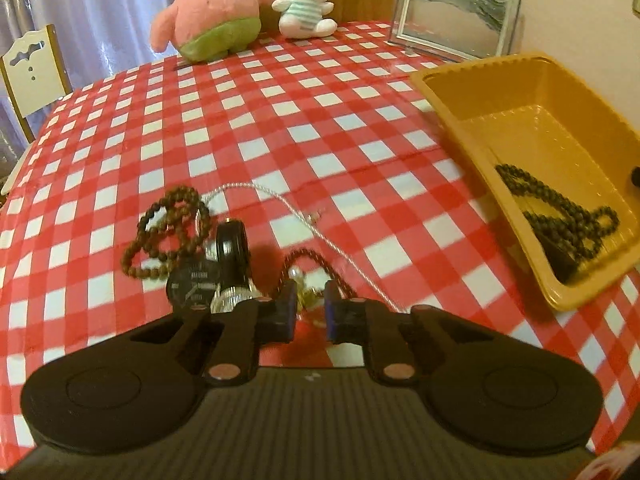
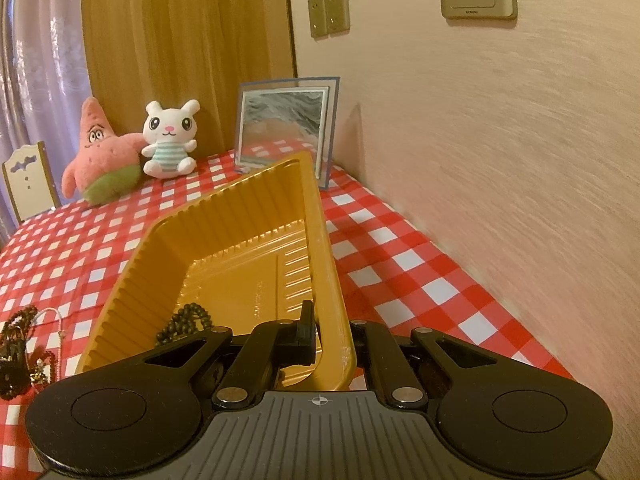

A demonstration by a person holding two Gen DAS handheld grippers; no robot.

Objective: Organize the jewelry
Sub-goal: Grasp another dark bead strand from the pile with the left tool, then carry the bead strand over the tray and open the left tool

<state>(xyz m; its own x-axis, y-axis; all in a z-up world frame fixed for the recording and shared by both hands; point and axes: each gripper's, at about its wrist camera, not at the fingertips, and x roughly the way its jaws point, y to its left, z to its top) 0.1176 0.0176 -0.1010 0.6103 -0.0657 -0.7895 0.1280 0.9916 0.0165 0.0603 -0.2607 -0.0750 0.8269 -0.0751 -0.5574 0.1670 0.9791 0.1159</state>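
Left tool tilted down, perhaps pinching jewelry

The black two-finger left gripper is pitched steeply downward, and its blue-padded fingers are held a narrow gap apart with nothing seen clamped. The black two-finger right gripper is angled gently downward. Its jaws are closed on the side wall of the yellow ribbed plastic tray, one finger inside and one outside.
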